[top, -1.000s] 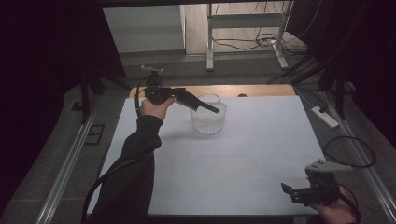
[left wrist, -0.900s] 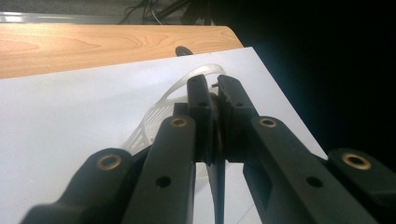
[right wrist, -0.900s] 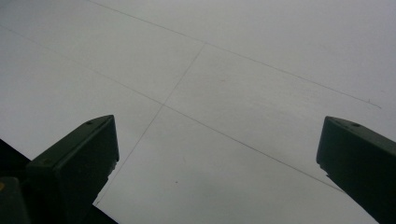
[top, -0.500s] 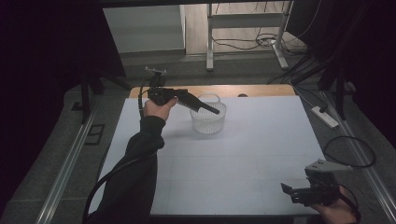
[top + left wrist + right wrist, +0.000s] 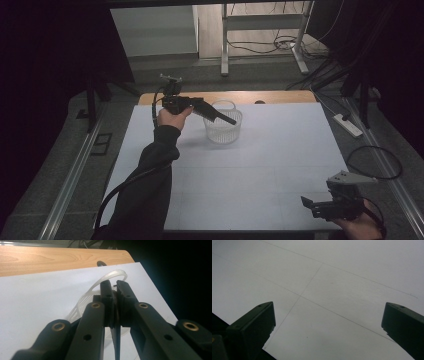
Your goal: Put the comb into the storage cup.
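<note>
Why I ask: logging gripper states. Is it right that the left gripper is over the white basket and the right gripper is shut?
Not quite. The right gripper is open; the right gripper view shows its jaws wide apart. The left gripper is indeed over the white basket.

I see a wooden counter (image 5: 280,96), bare only as a strip along its far edge. A white sheet (image 5: 240,170) with faint crossing fold lines covers the rest. A clear basket (image 5: 223,130) stands on the sheet toward the far side.
</note>
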A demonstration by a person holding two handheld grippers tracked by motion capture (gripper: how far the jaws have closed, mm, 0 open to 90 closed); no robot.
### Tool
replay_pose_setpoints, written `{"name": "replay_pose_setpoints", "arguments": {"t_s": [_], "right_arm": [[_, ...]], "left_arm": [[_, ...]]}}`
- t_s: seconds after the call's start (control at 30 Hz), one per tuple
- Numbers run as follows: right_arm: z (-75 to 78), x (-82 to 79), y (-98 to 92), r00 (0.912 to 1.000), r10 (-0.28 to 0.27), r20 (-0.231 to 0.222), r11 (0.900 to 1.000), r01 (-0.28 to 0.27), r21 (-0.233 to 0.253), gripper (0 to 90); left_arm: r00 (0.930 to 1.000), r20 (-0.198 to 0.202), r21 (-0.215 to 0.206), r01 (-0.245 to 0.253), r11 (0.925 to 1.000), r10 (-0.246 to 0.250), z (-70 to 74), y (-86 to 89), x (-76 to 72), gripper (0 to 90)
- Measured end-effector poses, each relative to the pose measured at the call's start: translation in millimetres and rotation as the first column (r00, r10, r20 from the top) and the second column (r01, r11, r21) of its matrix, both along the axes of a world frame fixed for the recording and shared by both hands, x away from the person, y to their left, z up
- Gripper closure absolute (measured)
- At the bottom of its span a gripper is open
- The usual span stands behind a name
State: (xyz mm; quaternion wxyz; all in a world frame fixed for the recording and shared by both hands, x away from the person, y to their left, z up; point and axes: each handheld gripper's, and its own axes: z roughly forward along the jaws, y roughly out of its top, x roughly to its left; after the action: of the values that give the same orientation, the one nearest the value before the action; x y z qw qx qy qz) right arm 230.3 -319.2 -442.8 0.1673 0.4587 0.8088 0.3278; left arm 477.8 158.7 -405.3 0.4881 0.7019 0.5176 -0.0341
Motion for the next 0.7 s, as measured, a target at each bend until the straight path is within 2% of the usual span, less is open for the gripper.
{"name": "replay_pose_setpoints", "arguments": {"t_s": [0.33, 0.7], "right_arm": [[0.1, -0.2, -0.1, 1.0000, 0.001, 0.001, 1.000, -0.001, 0.001, 0.0], [0.1, -0.2, -1.1, 1.0000, 0.002, -0.002, 1.000, -0.002, -0.004, 0.0]], "left_arm": [[0.9999, -0.009, 0.001, 0.004, 1.0000, -0.004, -6.4, -3.5, 1.2, 84.1], [0.9997, -0.023, -0.020, 0.001, 0.9998, -0.002, -16.4, -4.7, 2.8, 84.0]]}}
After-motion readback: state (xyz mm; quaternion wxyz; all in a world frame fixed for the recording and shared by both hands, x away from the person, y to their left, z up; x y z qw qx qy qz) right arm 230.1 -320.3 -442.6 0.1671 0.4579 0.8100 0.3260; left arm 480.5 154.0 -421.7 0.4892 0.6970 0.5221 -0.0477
